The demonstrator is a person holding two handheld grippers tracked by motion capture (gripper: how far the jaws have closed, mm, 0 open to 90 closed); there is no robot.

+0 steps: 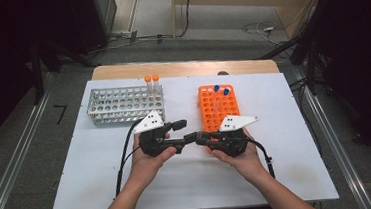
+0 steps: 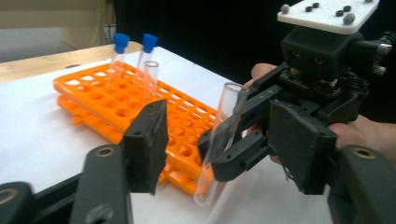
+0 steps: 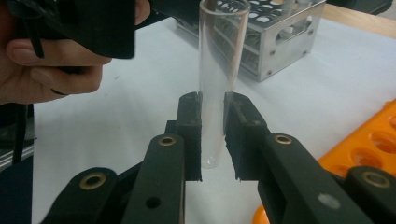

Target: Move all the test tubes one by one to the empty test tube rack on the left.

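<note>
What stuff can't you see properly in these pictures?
- Clear tube in the right gripper: its open top is cut off by the right gripper view's upper edge.
- The same tube in the high view: too small, hidden among the black jaws.
- Orange rack in the left gripper view: its near end is hidden behind the left gripper and the right gripper.

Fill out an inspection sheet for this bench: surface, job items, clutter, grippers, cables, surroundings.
Surface: white sheet over a wooden table.
Job items: clear open tube, upright; orange rack with two blue-capped tubes; metal rack with two orange-capped tubes.
Clutter: nothing seen.
Grippers: right gripper clamped on the tube near its bottom; left gripper jaws apart on either side of the tube, not pressing it.
Cables: one trails from each gripper; black cable at left.
Surroundings: grey floor, loose wires at the back.
</note>
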